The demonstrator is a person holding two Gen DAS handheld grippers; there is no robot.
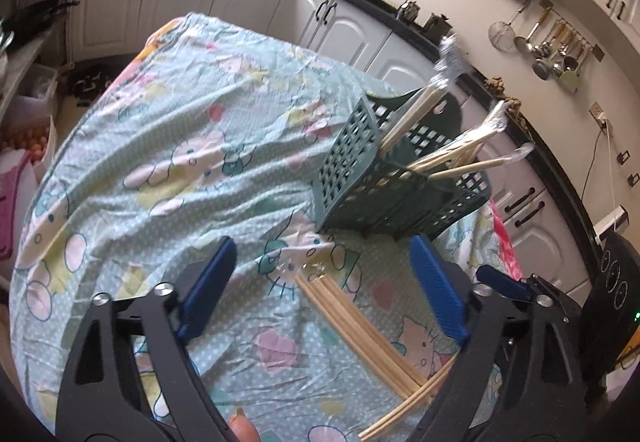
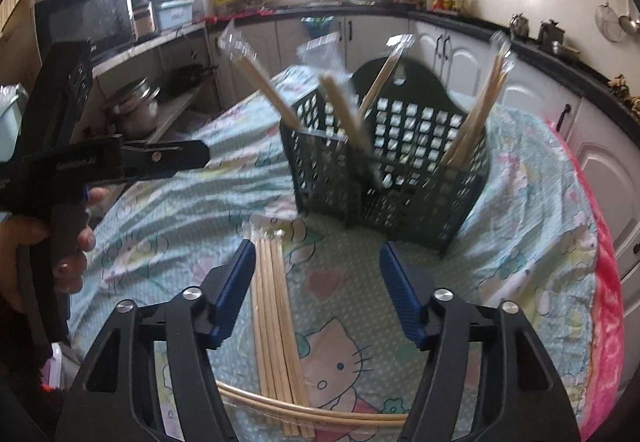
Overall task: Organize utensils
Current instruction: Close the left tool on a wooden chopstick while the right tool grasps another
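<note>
A dark green slotted utensil basket (image 1: pixel 384 178) (image 2: pixel 396 162) stands on the Hello Kitty tablecloth (image 1: pixel 168 146) (image 2: pixel 520 242). Several packs of wrapped wooden chopsticks (image 1: pixel 452 158) (image 2: pixel 476 122) lean in it. More chopstick packs (image 1: pixel 360 326) (image 2: pixel 276 326) lie flat on the cloth in front of the basket, and one crosses them at the near end. My left gripper (image 1: pixel 324 282) is open and empty above the flat packs. My right gripper (image 2: pixel 318 290) is open and empty, with the flat packs beside its left finger. The left gripper also shows in the right wrist view (image 2: pixel 172 158), at the left.
White kitchen cabinets (image 1: pixel 340 26) with a black counter run behind the table. Ladles and strainers (image 1: pixel 552 50) hang on the wall at right. A microwave (image 2: pixel 84 22) and metal pots (image 2: pixel 132 110) sit on shelves at left. A pink cloth (image 2: pixel 608 302) edges the table's right side.
</note>
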